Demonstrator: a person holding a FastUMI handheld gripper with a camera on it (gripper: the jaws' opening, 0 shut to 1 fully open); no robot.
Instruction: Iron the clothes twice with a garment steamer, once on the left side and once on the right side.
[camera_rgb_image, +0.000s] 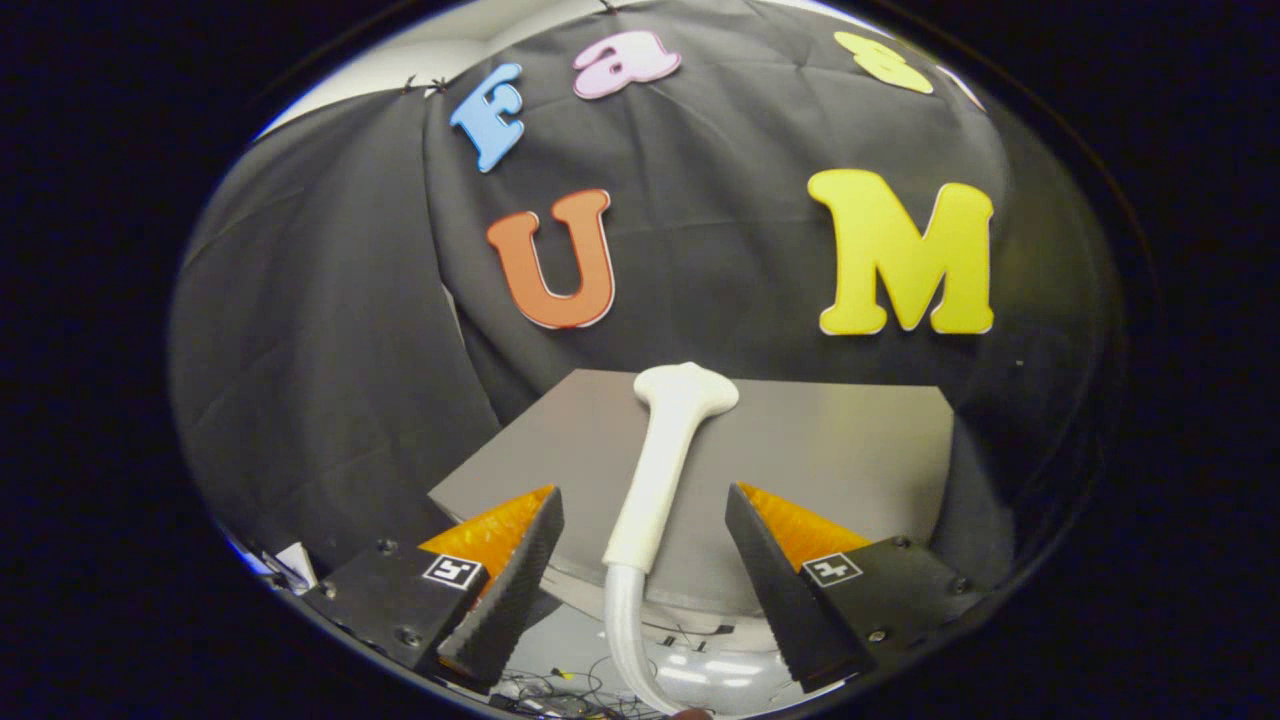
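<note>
The gripper (645, 585) is held released, its fingers spread apart and touching nothing. Between them, the white garment steamer (660, 465) is seen, its head lying over the grey table (850, 450), its hose (628, 640) trailing past the near edge

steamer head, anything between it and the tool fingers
Nothing visible does. The white steamer head lies on the grey table with its handle running back between the tool's open fingers; the gaps on both sides of the handle are bare. Its hose curves down off the table edge.
</note>
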